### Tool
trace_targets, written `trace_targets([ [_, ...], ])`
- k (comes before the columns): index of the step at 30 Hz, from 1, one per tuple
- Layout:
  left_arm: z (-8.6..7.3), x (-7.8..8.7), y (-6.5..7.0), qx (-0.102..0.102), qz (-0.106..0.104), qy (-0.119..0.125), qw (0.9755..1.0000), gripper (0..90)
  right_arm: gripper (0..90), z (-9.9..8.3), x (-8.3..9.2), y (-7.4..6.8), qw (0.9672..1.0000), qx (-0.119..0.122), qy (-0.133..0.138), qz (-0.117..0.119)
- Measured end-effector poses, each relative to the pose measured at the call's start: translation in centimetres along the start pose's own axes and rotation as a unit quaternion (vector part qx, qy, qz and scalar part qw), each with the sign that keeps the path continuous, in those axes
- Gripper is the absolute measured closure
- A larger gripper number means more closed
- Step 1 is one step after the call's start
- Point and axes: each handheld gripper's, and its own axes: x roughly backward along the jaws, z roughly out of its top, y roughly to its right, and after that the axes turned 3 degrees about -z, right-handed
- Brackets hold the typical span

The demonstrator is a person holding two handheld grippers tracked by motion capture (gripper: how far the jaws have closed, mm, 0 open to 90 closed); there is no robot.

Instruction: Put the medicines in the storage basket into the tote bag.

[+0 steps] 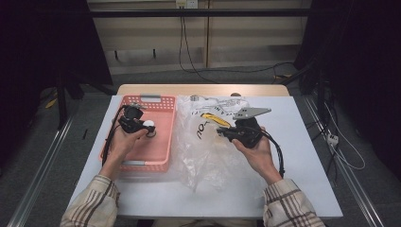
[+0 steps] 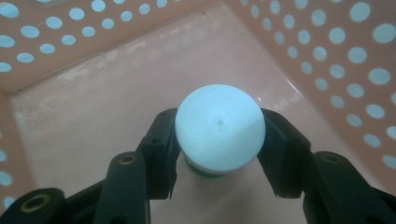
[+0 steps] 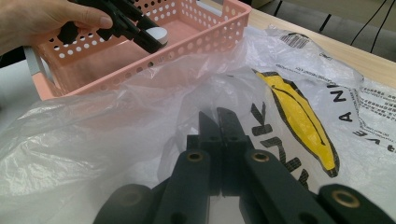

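Note:
A small container with a round white cap [image 2: 219,128] and a green band under it stands in the pink perforated basket [image 1: 142,165]. My left gripper [image 2: 219,140] is shut on it, one black pad on each side of the cap. From above, the gripper [image 1: 149,126] and the cap [image 1: 149,124] are over the basket's right half. My right gripper [image 3: 218,116] has its jaws together on the film of a clear plastic bag [image 3: 299,107] with a yellow banana print. That gripper [image 1: 220,132] points left over the bag [image 1: 203,156] at the table's middle.
The white table [image 1: 307,189] has bare room at the front and right. Cables [image 1: 279,151] trail from both grippers. The basket's walls [image 2: 327,46] stand close around the left jaws. Beyond the table lie a wooden edge and floor cables.

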Motion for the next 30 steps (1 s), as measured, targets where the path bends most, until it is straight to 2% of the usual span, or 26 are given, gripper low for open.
trace_targets([
  [2,0.0,0.0,0.0,0.002,0.003,0.000,1.0000,51.2,90.0,0.0,0.0,0.0,1.0000,-0.001,0.000,0.000],
  [3,0.0,0.2,0.0,0.010,0.002,0.008,0.9999,51.1,90.0,0.0,0.0,0.1,1.0000,-0.001,0.000,0.000],
  [8,0.1,1.0,-0.2,0.010,0.002,0.018,0.9998,51.2,90.0,0.0,0.0,0.1,1.0000,-0.001,0.001,0.000],
  [13,0.1,2.1,-0.1,0.011,-0.005,0.041,0.9991,51.2,90.0,0.0,0.0,0.0,1.0000,-0.001,-0.001,0.001],
  [15,0.2,2.8,0.0,0.015,-0.019,0.059,0.9980,51.2,90.0,0.0,0.0,0.0,1.0000,-0.001,-0.001,0.001],
  [16,0.2,2.8,0.0,0.015,-0.019,0.059,0.9980,51.2,90.0,0.0,0.0,0.0,1.0000,-0.001,-0.001,0.001],
  [17,0.2,3.3,0.1,0.006,-0.018,0.065,0.9977,51.2,90.0,0.0,0.0,0.1,1.0000,-0.002,-0.001,0.001],
  [21,0.2,4.1,0.4,0.000,-0.020,0.069,0.9974,51.2,90.0,0.0,0.0,0.1,1.0000,-0.002,-0.001,-0.001],
  [30,0.3,5.8,1.4,-0.002,-0.029,0.102,0.9944,51.2,90.0,-0.1,0.1,0.2,1.0000,-0.006,0.000,0.000],
])
